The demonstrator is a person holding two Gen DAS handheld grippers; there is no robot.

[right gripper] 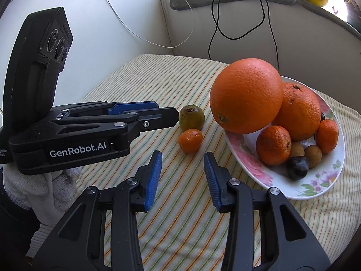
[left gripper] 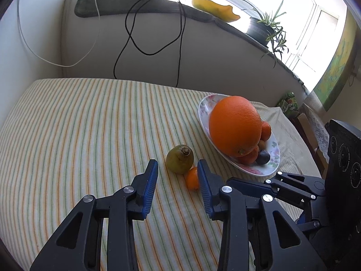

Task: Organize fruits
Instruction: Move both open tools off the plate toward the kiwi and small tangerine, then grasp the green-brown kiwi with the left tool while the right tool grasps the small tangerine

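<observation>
Left wrist view: the left gripper (left gripper: 178,178) hangs over a striped tablecloth (left gripper: 79,122) with its fingers wide apart and nothing between them. Just past the tips, at about 12 o'clock, lies a green fruit (left gripper: 180,158) with a stubby stem, and a small tangerine (left gripper: 192,179) touches it at its 5 o'clock side, partly hidden behind the right-hand finger. At 2 o'clock stands a flowered plate (left gripper: 269,164), tilted in this lens, carrying a big orange (left gripper: 234,125) on top of smaller fruit. The right gripper's body (left gripper: 293,185) crosses in at 3 o'clock, close to the plate's near rim. Behind the table, black cables (left gripper: 128,29) hang down the wall from a sill that holds a potted plant (left gripper: 262,28) and a yellow dish (left gripper: 214,9).

In the right wrist view the right gripper (right gripper: 182,169) is also spread wide and empty, pointing at the small tangerine (right gripper: 190,140) at 12 o'clock, with the green fruit (right gripper: 191,117) right behind it. The left gripper (right gripper: 167,113) reaches in from 9 o'clock, its tip next to the green fruit, held by a hand in a white glove (right gripper: 45,192). The plate (right gripper: 315,187) sits at 2 o'clock; beside the big orange (right gripper: 246,94) it holds a second orange (right gripper: 300,110), two tangerines, small brown fruits and a dark plum (right gripper: 297,164).
</observation>
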